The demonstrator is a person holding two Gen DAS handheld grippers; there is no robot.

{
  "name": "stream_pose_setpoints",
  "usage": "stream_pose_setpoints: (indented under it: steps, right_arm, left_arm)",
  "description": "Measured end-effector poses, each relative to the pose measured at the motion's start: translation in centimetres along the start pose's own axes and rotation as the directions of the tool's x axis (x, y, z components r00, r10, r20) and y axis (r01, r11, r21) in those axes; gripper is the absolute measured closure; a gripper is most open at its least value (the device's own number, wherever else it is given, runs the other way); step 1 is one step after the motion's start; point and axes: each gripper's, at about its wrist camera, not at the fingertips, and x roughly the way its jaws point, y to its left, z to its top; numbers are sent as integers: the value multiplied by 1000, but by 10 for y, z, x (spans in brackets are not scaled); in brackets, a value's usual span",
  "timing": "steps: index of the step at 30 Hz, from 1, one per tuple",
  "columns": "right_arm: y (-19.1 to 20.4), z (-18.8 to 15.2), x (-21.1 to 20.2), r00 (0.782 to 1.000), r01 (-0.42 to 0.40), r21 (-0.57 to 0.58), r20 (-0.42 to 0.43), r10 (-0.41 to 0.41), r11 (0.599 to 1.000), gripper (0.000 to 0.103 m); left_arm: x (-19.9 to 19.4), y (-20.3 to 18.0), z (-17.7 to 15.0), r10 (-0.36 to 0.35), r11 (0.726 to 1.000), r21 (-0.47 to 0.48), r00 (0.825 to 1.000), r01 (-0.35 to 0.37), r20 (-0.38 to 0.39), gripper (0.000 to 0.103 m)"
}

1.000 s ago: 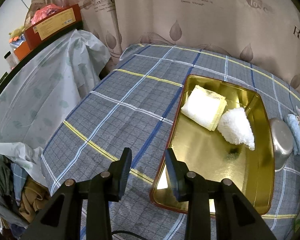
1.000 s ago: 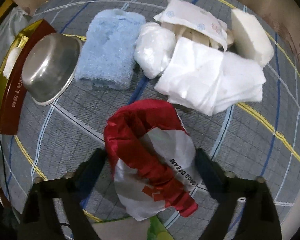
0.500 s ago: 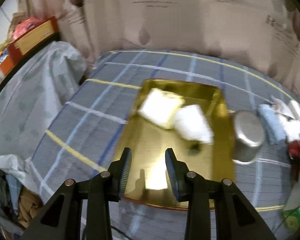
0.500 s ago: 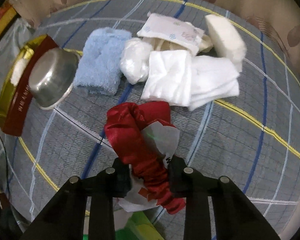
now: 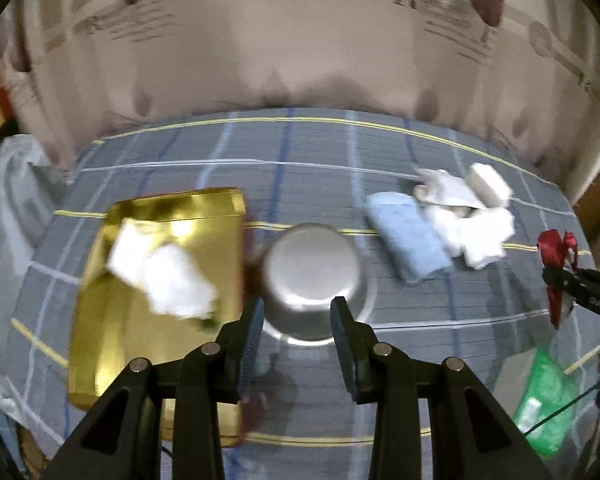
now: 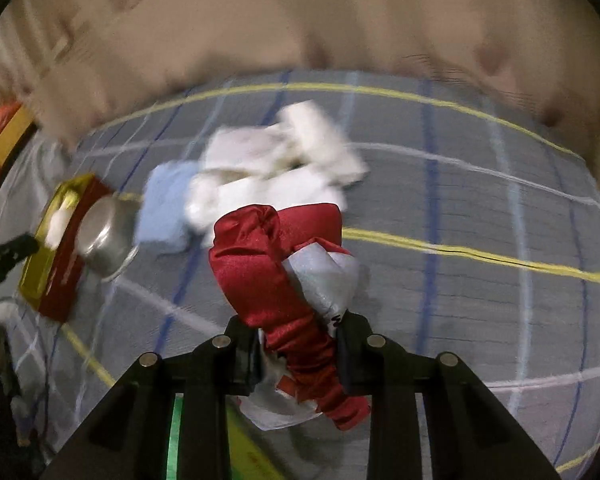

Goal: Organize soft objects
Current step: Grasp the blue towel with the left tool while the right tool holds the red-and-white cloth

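Note:
My right gripper (image 6: 298,344) is shut on a red satin and white cloth bundle (image 6: 268,248), which hangs above the checked tablecloth. In the left wrist view the same bundle (image 5: 556,248) shows at the far right in the right gripper (image 5: 554,278). My left gripper (image 5: 298,312) is open and empty, hovering over an upturned steel bowl (image 5: 314,272). The gold tray (image 5: 112,340) to its left holds two white soft pads (image 5: 168,276). A blue towel (image 5: 408,236), white cloths (image 5: 476,236) and a white sponge block (image 5: 490,180) lie right of the bowl.
A green packet (image 5: 544,396) lies near the front right of the table. A beige printed curtain (image 5: 300,60) hangs behind the far edge. In the right wrist view the bowl (image 6: 104,236) leans on the tray's red rim (image 6: 64,268), and the left gripper's fingers (image 6: 4,256) enter at the left edge.
The right gripper has closed on the red and white bundle and lifted it off the cloth. The left gripper has swung right, from over the tray to over the bowl.

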Motion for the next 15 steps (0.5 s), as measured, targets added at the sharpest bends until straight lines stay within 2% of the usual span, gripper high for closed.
stream_pose_setpoints:
  steps: [4,6,8,11,15]
  right_arm:
    - [-23,-7,1,990,124,63,66,-128,990,77]
    - [-40,-15,5,972,214,84,79,-221,973,77]
    - [-56,-23,7,959,260,97,92,-269,961,77]
    - [-71,-33,14,944,299,128,107,-313,945,77]
    - [-80,-37,21,944,277,171,135,-301,946,76]
  left_arm:
    - [13,-21,11,-43,999,8,998,43,-39,68]
    - [18,-29,15,-52,999,11,997,53,-56,68]
    - [27,-38,22,-73,997,5,994,74,-83,68]
    - [42,-48,31,-110,994,-16,986,109,-125,68]
    - [63,-58,43,-148,988,-60,975,140,-166,68]
